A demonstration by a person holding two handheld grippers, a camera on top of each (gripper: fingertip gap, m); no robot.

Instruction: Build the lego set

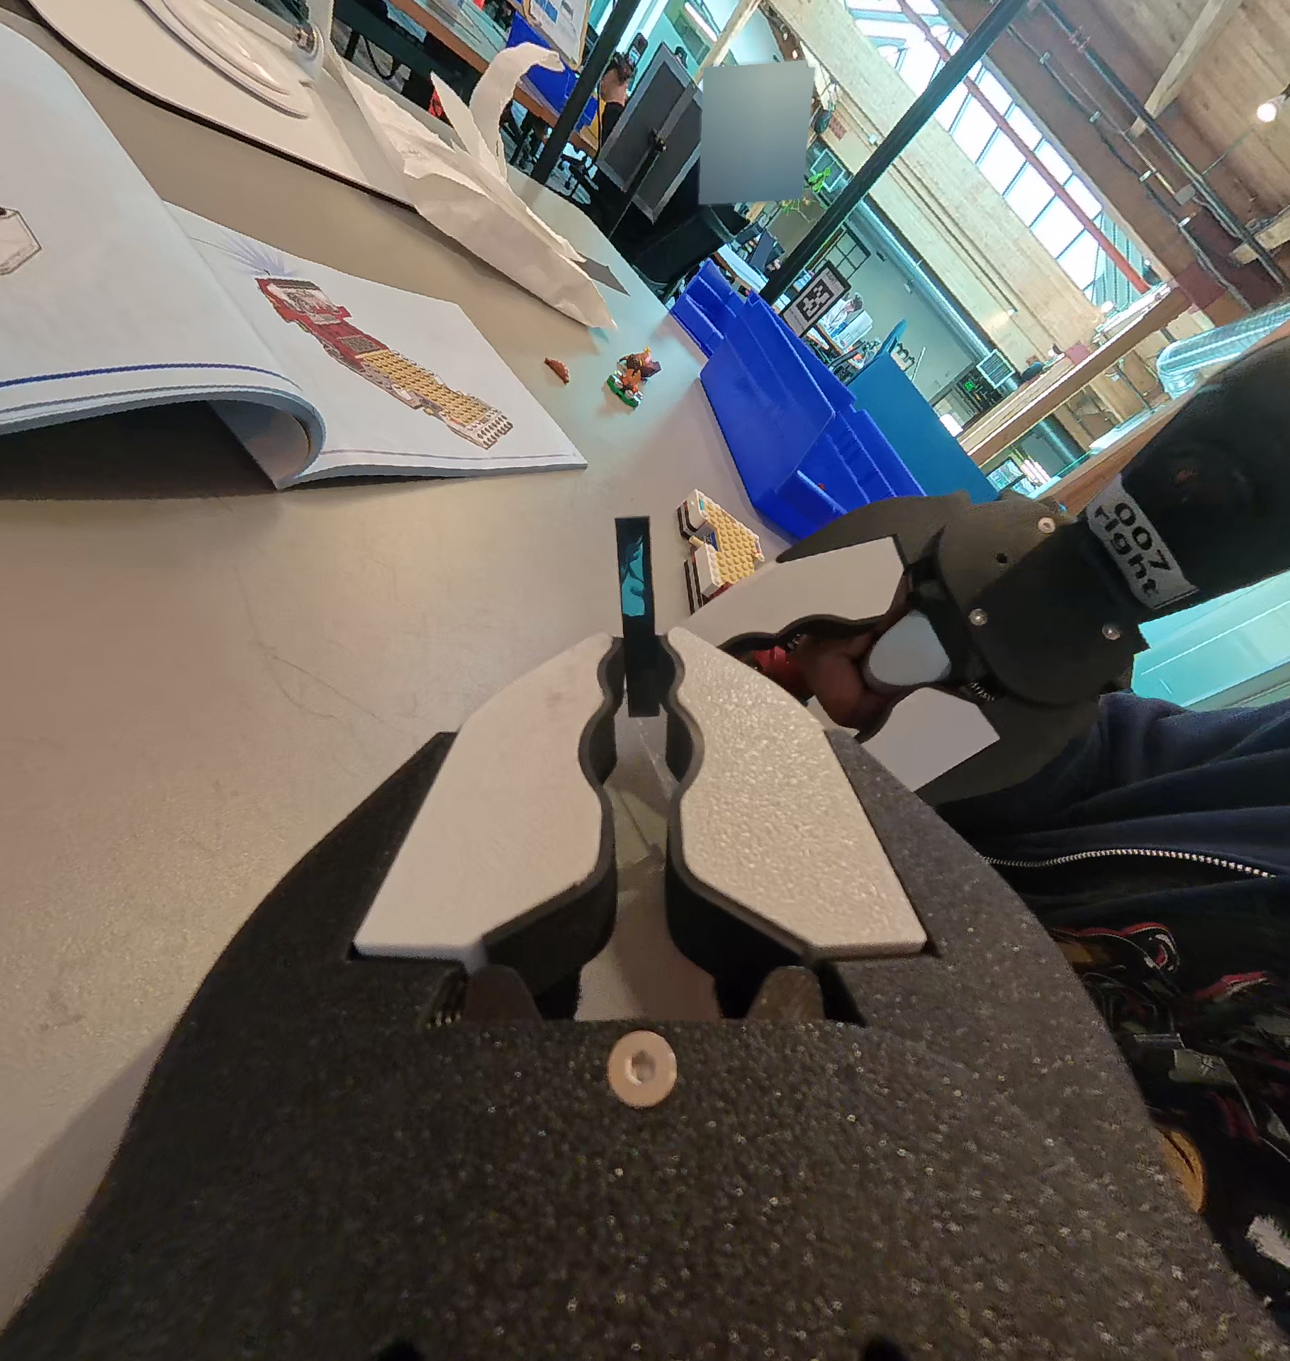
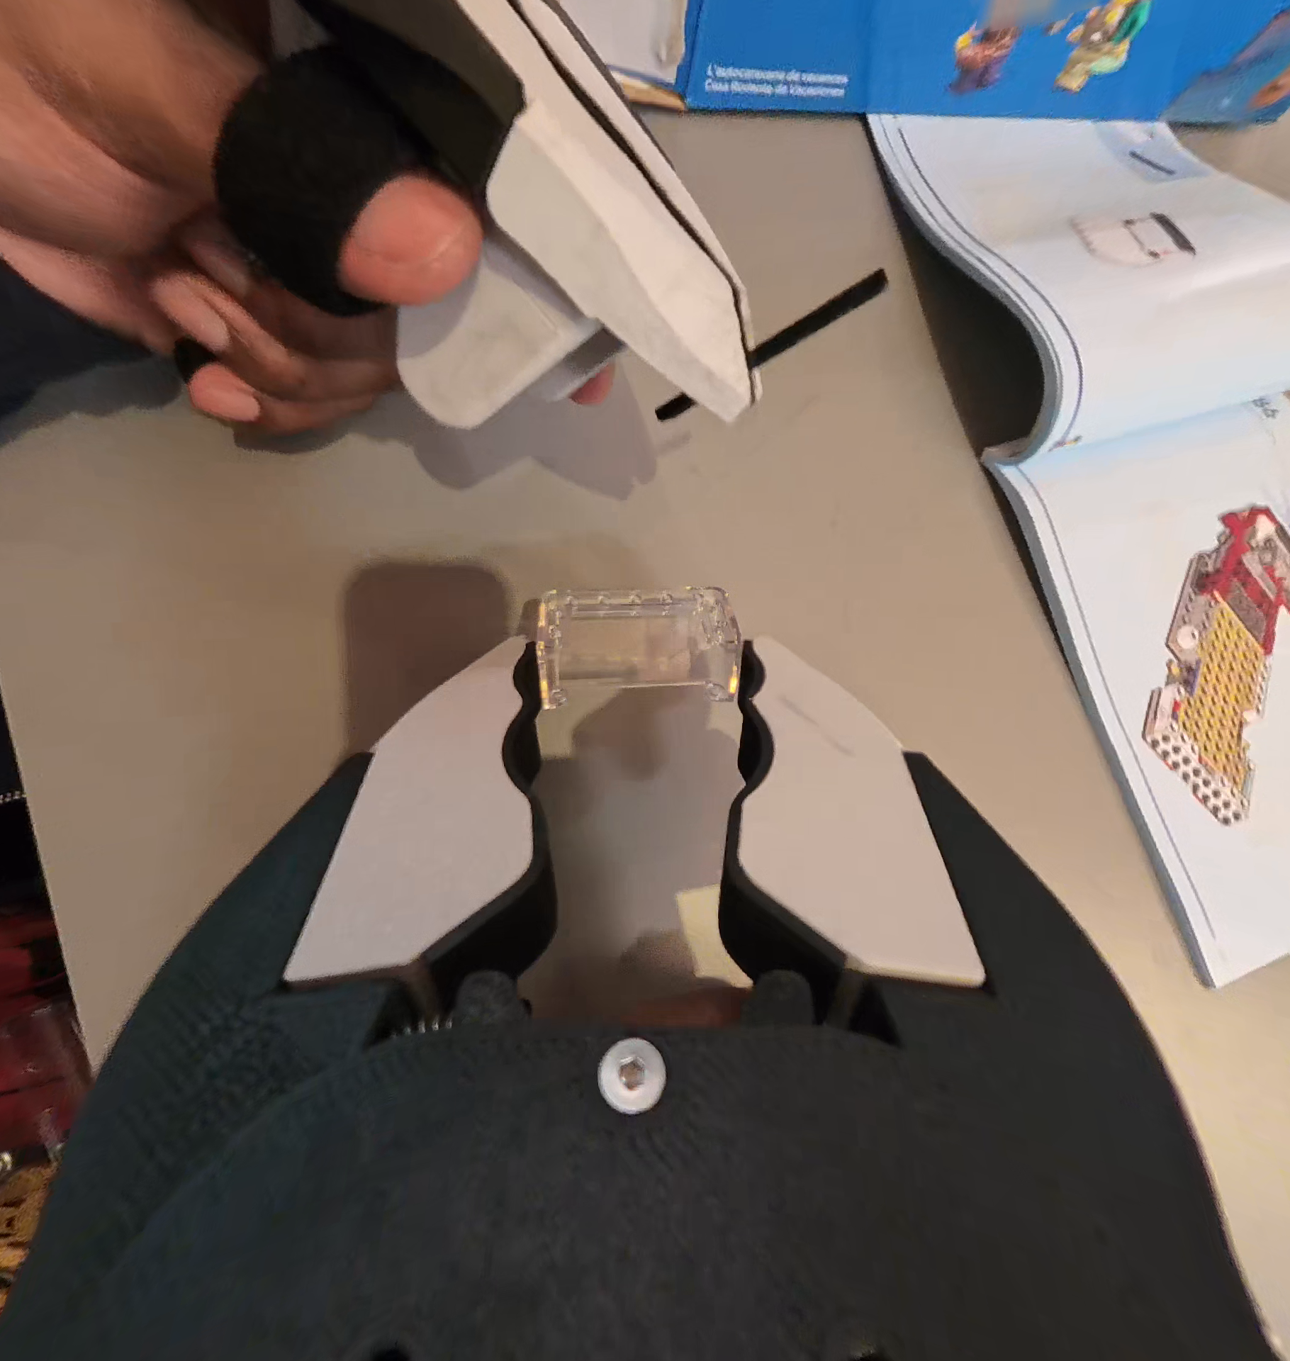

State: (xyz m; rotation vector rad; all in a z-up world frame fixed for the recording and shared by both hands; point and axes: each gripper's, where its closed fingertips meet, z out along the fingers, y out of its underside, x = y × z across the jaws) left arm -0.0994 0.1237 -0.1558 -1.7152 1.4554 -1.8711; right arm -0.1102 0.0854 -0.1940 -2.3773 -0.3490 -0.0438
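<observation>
Left gripper (image 1: 638, 666) pinches a black strip (image 1: 633, 582) upright above the table (image 1: 259, 663). Right gripper (image 2: 631, 674) clamps a clear brick (image 2: 635, 648) at both ends. I'd keep both squeezes steady and the wrists level.

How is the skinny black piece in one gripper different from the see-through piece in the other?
The black strip is thin, dark and glossy; the clear piece is boxy, wide and see-through. The left gripper is nearly closed on the strip; the right gripper stands wide around the clear piece. Both sit at the fingertips.
</observation>
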